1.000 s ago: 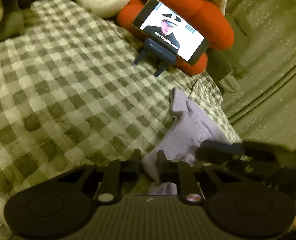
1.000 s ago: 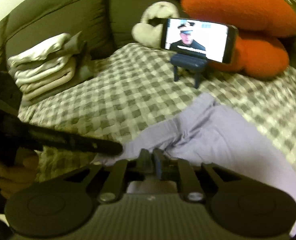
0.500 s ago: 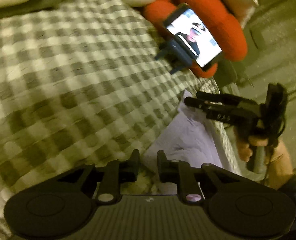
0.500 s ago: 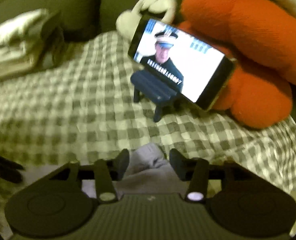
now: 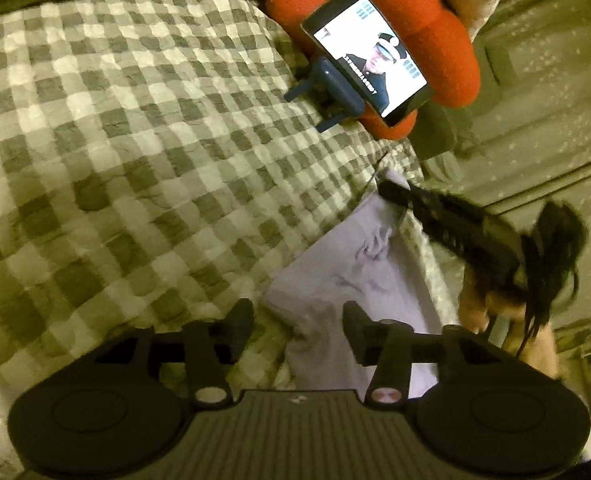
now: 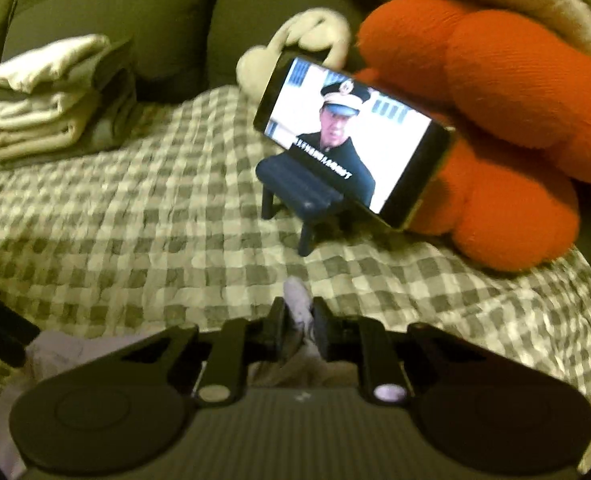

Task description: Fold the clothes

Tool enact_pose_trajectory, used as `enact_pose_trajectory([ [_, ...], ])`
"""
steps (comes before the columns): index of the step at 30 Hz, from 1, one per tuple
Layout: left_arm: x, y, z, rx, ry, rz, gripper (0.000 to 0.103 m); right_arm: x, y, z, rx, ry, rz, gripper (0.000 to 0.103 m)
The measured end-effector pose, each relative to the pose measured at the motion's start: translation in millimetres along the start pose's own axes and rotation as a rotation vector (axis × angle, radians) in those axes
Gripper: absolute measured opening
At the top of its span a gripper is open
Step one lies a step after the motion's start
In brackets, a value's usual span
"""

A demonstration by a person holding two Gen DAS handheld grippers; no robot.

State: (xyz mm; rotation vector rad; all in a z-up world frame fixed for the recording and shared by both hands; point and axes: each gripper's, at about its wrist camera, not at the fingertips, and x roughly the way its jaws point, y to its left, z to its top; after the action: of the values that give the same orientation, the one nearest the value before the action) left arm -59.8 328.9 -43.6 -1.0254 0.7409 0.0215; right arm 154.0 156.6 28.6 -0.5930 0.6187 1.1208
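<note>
Currently my right claw (image 6: 298,322) is clenched on a corner of the crumpled lilac cotton garment (image 5: 359,276) lying on the checked quilt (image 5: 135,140); my left claw (image 5: 297,328) stands released above its near edge. Advice: close the left on that edge, then tension both corners evenly so the fold lands flat.

Taking the phone (image 6: 353,142) on its small dark stand (image 6: 299,196) as the landmark: the checked bedspread (image 5: 135,140) lies open and flat in front of it and away to its left, broad free room for a gripper to pass. Right behind and to the right of the phone the orange plush (image 6: 507,128) bulks up, blocking that side, with a white plush (image 6: 295,40) just behind the phone's left end. Far left of the phone, against the dark cushions (image 6: 115,4), a stack of folded clothes (image 6: 51,96) takes the corner. In front of the phone the lilac garment (image 5: 359,268) lies at the bedspread's right edge, near the drop-off.
</note>
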Motion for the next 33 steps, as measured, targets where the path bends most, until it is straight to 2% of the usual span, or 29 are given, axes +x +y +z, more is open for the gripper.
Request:
enact_pose_trajectory([
  [4, 5.1, -9.2, -4.8, 0.045, -0.021, 0.019, 0.049, -29.0, 0.9, -18.6, 0.042, -0.093, 0.005, 0.016],
  [5, 7.1, -12.8, -7.0, 0.07, -0.024, 0.034, 0.042, -36.1, -1.9, -20.5, 0.055, -0.105, 0.002, 0.016],
  [6, 9.5, -16.6, -9.4, 0.098, -0.023, 0.054, 0.018, -41.0, -4.7, -22.6, 0.063, -0.109, -0.003, 0.016],
  [7, 11.9, -20.4, -11.7, 0.126, -0.023, 0.073, 0.007, -44.7, -5.5, -26.2, 0.066, -0.107, -0.007, 0.016],
  [11, 11.2, -34.0, -22.6, 0.238, -0.062, 0.117, 0.0, -52.5, -6.3, -37.6, 0.067, -0.097, -0.022, 0.016],
  [14, 7.2, -37.3, -23.6, 0.274, -0.092, 0.107, 0.0, -58.0, -7.2, -45.2, 0.068, -0.093, -0.032, 0.016],
  [17, 1.2, -26.4, -13.1, 0.227, -0.089, 0.044, 0.0, -62.5, -6.8, -49.8, 0.069, -0.097, -0.036, 0.016],
  [19, -1.1, -16.3, -4.9, 0.172, -0.071, 0.005, 0.007, -65.7, -4.9, -51.9, 0.058, -0.101, -0.032, 0.016],
  [20, -2.1, -12.1, -2.3, 0.149, -0.061, -0.019, 0.015, -67.2, -3.8, -53.1, 0.049, -0.1, -0.031, 0.016],
  [21, -3.1, -7.9, 0.3, 0.127, -0.05, -0.043, 0.029, -68.7, -2.8, -54.4, 0.039, -0.099, -0.03, 0.016],
  [23, -4.1, -3.6, 3.6, 0.105, -0.048, -0.082, 0.045, -69.0, -1.7, -56.4, 0.033, -0.092, -0.036, 0.016],
  [25, -1.4, -1.8, 6.1, 0.093, -0.043, -0.104, 0.047, -70.0, -1.3, -59.4, 0.032, -0.086, -0.041, 0.016],
  [29, 17.4, -7.6, 8.1, 0.1, -0.019, -0.068, 0.046, -69.0, 0.0, -64.5, 0.027, -0.069, -0.047, 0.017],
  [30, 16.3, -9.7, 6.8, 0.115, -0.036, -0.058, 0.041, -69.5, 0.0, -65.1, 0.029, -0.069, -0.048, 0.017],
  [31, 15.2, -11.7, 5.4, 0.129, -0.053, -0.049, 0.03, -70.1, 0.1, -65.7, 0.03, -0.069, -0.05, 0.017],
  [32, 14.2, -13.7, 4.1, 0.143, -0.07, -0.04, 0.005, -70.6, 0.1, -66.3, 0.032, -0.07, -0.051, 0.017],
  [33, 13.1, -15.7, 2.8, 0.158, -0.087, -0.03, 0.004, -71.2, 0.2, -66.8, 0.033, -0.07, -0.052, 0.017],
])
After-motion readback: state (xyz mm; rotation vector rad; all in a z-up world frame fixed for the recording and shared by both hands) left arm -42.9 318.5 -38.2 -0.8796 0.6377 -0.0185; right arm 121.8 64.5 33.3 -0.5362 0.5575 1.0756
